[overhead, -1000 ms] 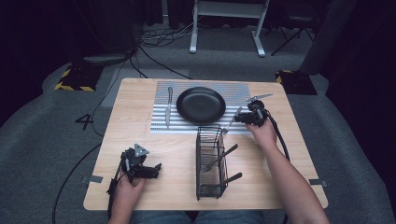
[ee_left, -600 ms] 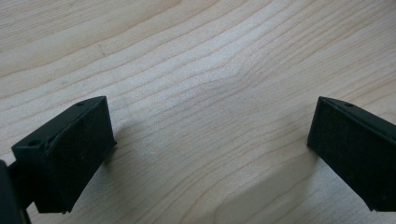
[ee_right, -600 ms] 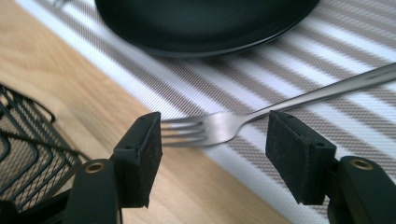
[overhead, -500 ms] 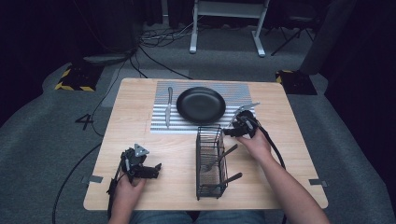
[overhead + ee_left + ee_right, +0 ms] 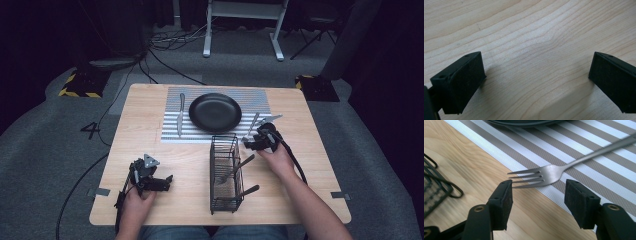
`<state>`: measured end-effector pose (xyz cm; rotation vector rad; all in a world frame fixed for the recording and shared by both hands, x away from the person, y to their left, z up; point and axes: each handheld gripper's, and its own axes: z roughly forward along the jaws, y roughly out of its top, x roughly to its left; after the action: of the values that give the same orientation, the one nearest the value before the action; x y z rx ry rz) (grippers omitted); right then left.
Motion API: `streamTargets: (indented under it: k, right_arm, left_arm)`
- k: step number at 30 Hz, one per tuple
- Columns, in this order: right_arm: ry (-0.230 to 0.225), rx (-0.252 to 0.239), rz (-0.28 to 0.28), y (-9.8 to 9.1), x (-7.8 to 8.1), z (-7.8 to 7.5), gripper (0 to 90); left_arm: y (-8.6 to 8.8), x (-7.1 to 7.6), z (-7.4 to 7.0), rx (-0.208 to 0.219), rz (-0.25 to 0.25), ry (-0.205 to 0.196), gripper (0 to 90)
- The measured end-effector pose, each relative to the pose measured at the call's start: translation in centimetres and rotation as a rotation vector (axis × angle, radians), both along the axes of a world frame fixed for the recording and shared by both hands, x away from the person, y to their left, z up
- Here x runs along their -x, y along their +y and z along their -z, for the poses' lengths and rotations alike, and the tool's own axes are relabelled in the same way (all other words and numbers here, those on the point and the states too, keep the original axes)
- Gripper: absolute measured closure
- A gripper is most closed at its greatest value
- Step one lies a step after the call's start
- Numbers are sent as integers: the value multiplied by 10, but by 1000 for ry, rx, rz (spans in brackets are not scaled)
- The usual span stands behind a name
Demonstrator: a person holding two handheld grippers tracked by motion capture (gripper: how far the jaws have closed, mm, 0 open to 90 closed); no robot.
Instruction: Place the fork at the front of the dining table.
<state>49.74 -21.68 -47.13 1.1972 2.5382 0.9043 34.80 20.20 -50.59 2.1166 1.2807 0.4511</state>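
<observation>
Two hand-held grippers, both with jaws spread wide and empty.
Right gripper (image 5: 537, 195): behind silver metal fork (image 5: 549, 176) tines on striped placemat (image 5: 599, 182). Left gripper (image 5: 534, 82): over bare wooden table (image 5: 529, 37).

My bench (image 5: 150, 125) is pale wood-grain; the mat (image 5: 172, 136) has grey and white stripes, the plate (image 5: 215, 112) is black, the fork (image 5: 549, 173) silver, my claws black.

Table (image 5: 150, 130): striped mat (image 5: 172, 136) at far centre. Plate (image 5: 215, 112) on mat, knife (image 5: 180, 115) left of plate, fork (image 5: 253, 123) at mat's right edge. Wire caddy (image 5: 224, 172) near centre, utensils inside.
</observation>
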Motion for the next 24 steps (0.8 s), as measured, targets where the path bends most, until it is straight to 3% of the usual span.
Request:
streamTargets:
  k: [11, 24]
  right_arm:
    - [-10, -4, 80, -32, -1, 1, 422]
    - [-21, -20, 201, -61, -23, 2, 433]
  left_arm:
    - [0, 0, 0, 0, 0, 1, 5]
    - [0, 0, 0, -1, 0, -1, 5]
